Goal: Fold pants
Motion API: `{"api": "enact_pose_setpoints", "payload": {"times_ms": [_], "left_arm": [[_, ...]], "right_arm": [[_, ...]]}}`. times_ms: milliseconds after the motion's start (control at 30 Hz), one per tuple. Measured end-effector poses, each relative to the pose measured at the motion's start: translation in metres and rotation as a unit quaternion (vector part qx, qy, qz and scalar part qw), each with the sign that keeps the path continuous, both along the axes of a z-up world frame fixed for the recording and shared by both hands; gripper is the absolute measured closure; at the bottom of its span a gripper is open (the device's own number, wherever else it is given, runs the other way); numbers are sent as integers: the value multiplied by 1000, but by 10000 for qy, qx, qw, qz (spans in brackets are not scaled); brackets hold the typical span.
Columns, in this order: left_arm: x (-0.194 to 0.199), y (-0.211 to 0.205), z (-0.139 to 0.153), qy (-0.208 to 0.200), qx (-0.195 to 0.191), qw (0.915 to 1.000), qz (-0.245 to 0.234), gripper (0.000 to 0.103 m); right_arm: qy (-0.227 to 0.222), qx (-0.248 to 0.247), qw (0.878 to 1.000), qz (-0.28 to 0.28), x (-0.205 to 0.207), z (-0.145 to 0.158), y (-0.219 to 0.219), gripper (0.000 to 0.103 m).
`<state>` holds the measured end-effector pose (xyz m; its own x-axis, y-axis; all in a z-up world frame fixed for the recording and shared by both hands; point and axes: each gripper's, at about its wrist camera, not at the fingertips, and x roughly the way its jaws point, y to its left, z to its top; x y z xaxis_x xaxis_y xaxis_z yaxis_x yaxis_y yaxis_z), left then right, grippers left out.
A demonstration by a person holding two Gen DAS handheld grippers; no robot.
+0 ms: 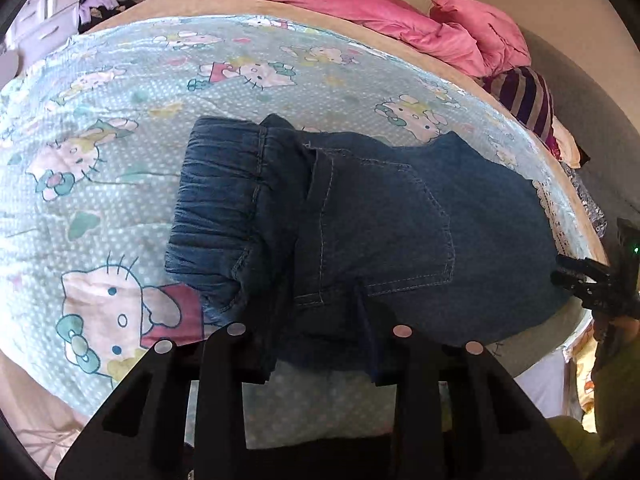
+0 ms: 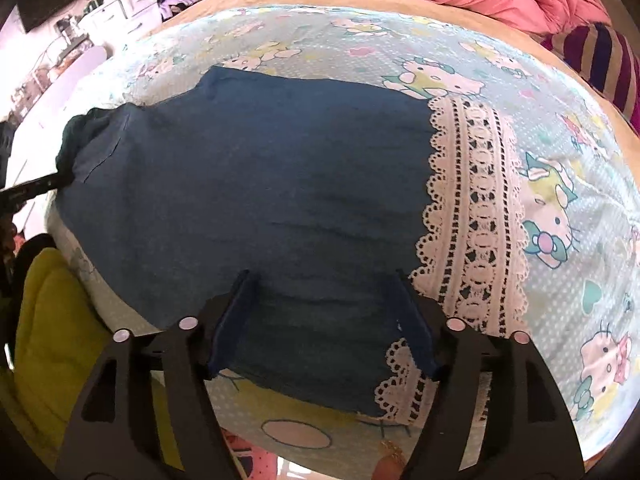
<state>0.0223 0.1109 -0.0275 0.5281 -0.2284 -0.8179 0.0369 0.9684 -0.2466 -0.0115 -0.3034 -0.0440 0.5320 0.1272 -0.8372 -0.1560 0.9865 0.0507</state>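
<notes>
Blue denim pants (image 1: 360, 216) lie flat across a Hello Kitty bedspread (image 1: 120, 128), with the elastic waistband at the left in the left wrist view. Their legs (image 2: 260, 200) end in a white lace hem (image 2: 476, 216) at the right. My left gripper (image 1: 320, 336) is open, its fingers straddling the near edge of the pants by the back pocket. My right gripper (image 2: 324, 320) is open, its blue-padded fingers resting on the leg fabric near the lace hem. The right gripper also shows at the right edge of the left wrist view (image 1: 592, 284).
Pink pillows and a duvet (image 1: 360, 4) lie along the far side of the bed. A striped cushion (image 1: 528, 100) sits at the far right. A white drawer unit (image 1: 44, 12) with piled clothes stands at the far left. Yellow-green clothing (image 2: 52, 340) is near the bed's front edge.
</notes>
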Motion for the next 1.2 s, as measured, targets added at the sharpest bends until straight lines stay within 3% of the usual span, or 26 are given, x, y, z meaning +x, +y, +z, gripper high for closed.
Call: {"api": "enact_pose_setpoints", "payload": {"times_ms": [67, 200, 333, 467, 700, 833, 1067, 1133, 1167, 1200], "left_arm": [[-4, 0, 9, -82, -61, 9999, 62, 70], [-8, -5, 41, -461, -16, 9989, 98, 50], [3, -16, 68, -774, -138, 9969, 10, 47], [31, -44, 79, -879, -26, 9958, -272, 47], [102, -102, 59, -532, -253, 9942, -905, 47], [142, -128, 34, -199, -65, 9934, -1130, 47], [183, -145, -16, 318, -151, 9923, -1192, 44], [184, -146, -21, 288, -259, 9928, -1132, 41], [183, -149, -21, 242, -252, 9929, -1136, 43], [183, -153, -21, 234, -241, 9926, -1163, 63]], "right_arm": [[-226, 76, 9997, -64, -3, 10, -2, 39], [-679, 191, 9962, -517, -1, 32, -28, 38], [-792, 474, 9909, -978, 15, 43, -64, 38], [-683, 653, 9885, -1178, 44, 42, -93, 38], [-237, 1250, 9839, -1258, 94, 16, -127, 40], [-35, 1453, 9823, -1177, 114, -2, -132, 43], [-114, 1618, 9829, -873, 113, -12, -127, 67], [-166, 1726, 9819, -765, 110, -11, -127, 75], [-187, 1739, 9819, -729, 109, -10, -127, 79], [-248, 1726, 9823, -686, 108, -7, -125, 83]]}}
